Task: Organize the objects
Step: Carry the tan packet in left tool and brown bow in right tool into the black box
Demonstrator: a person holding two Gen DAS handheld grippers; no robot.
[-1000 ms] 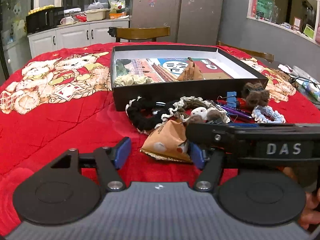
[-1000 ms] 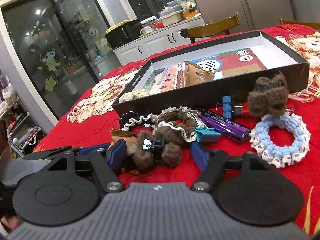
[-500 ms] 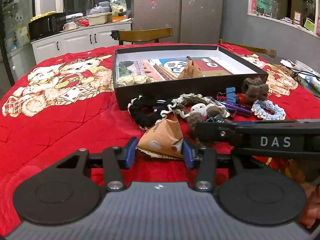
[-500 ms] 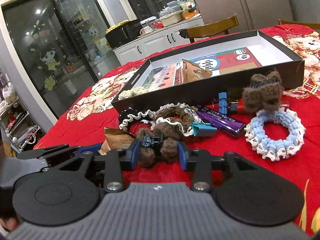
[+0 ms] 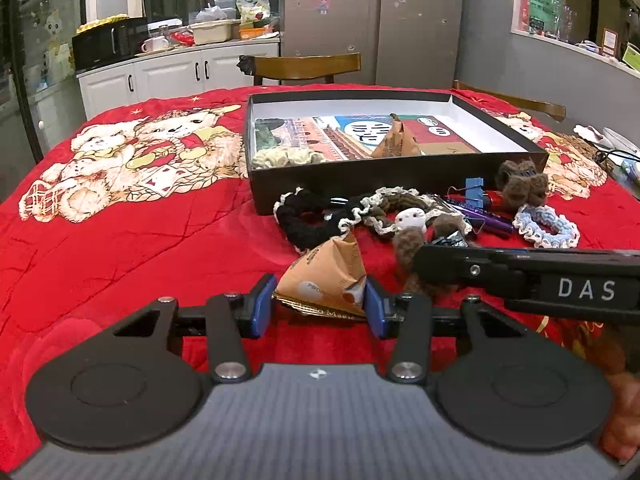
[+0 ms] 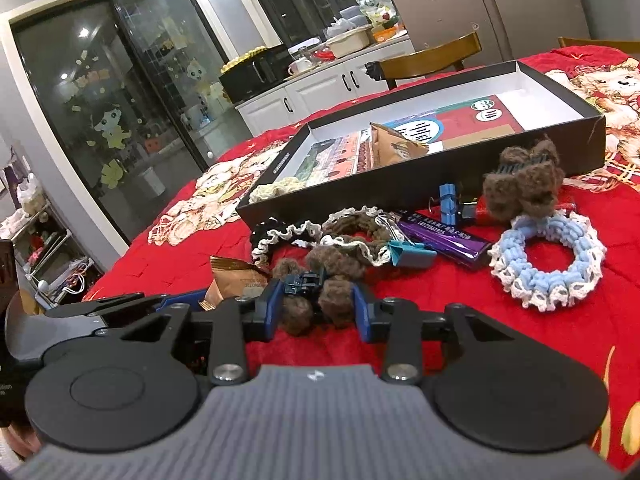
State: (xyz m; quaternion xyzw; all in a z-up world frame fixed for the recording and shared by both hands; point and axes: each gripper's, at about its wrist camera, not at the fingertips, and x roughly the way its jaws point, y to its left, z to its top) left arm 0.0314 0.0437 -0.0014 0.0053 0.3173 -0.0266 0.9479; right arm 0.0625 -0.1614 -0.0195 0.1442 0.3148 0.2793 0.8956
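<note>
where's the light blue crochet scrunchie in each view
Left wrist view: the light blue scrunchie lies at the right, on the red cloth, just in front of the black box.
Right wrist view: the same scrunchie is right of centre, larger, its ring open toward the camera.
Shared landmark: the purple bar lies just to its left in both views.

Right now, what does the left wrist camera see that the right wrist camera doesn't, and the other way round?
Only the left view shows the small white face charm among the scrunchies and the left hand-held gripper pinching the brown paper packet. Only the right view shows the teal binder clip and the right hand-held gripper squeezing the brown fuzzy hair clip. Both show the black box and the blue scrunchie.
</note>
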